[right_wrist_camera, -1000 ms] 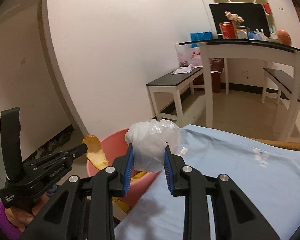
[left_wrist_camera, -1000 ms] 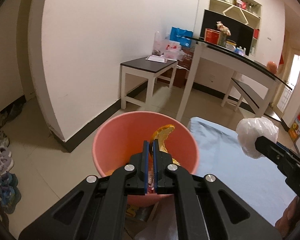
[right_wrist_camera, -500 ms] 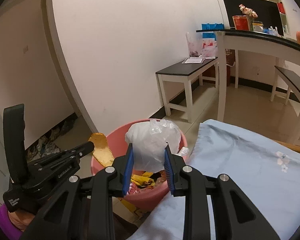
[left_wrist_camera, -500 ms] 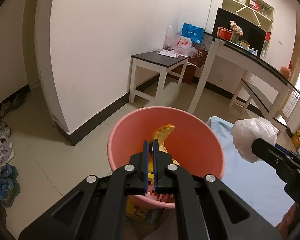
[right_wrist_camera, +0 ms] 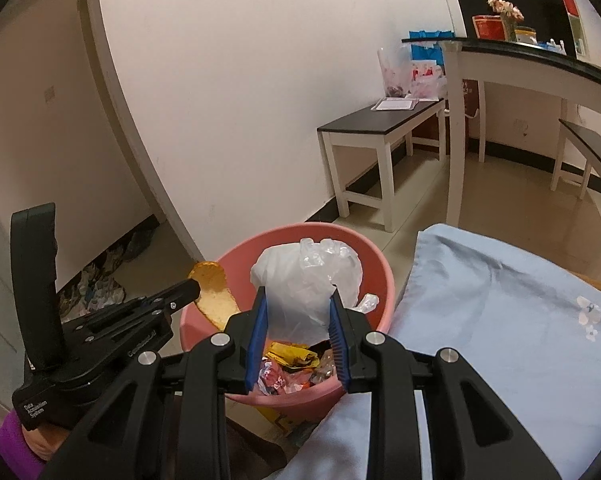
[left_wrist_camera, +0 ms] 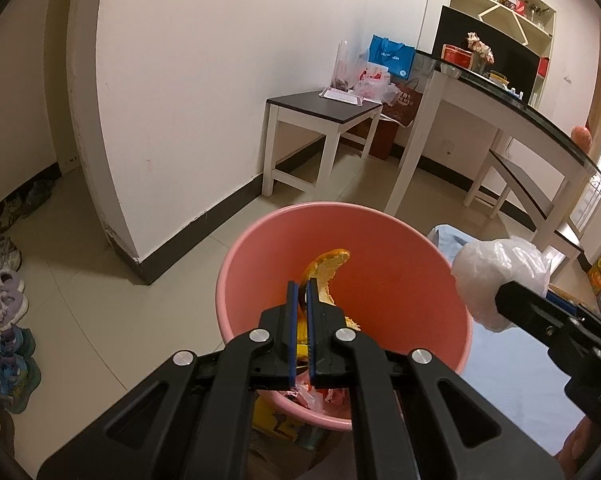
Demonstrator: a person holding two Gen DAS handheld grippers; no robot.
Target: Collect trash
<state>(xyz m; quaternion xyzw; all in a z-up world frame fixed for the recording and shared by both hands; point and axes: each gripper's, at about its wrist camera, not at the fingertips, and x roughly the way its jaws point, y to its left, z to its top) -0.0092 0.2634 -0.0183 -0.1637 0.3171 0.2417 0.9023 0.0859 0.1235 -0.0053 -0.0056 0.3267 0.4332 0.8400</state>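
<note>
A pink bin (left_wrist_camera: 380,240) (right_wrist_camera: 376,256) stands on the floor beside the blue-clothed table, with wrappers inside. My left gripper (left_wrist_camera: 301,286) is shut on an orange peel (left_wrist_camera: 327,268) and holds it over the bin's mouth; the peel (right_wrist_camera: 214,292) also shows in the right wrist view at the bin's left rim. My right gripper (right_wrist_camera: 296,294) is shut on a crumpled white plastic bag (right_wrist_camera: 306,280) above the bin. The bag (left_wrist_camera: 496,276) shows in the left wrist view past the bin's right rim.
A light blue tablecloth (right_wrist_camera: 500,320) covers the table on the right. A white bench with a dark top (left_wrist_camera: 320,120) and a tall white table (left_wrist_camera: 500,108) stand farther back. Shoes (left_wrist_camera: 4,300) line the floor at left. A white wall corner (left_wrist_camera: 112,200) is near.
Both grippers have moved forward and lower over the bin, still holding the peel and the bag. The bin's contents have come into the right wrist view.
</note>
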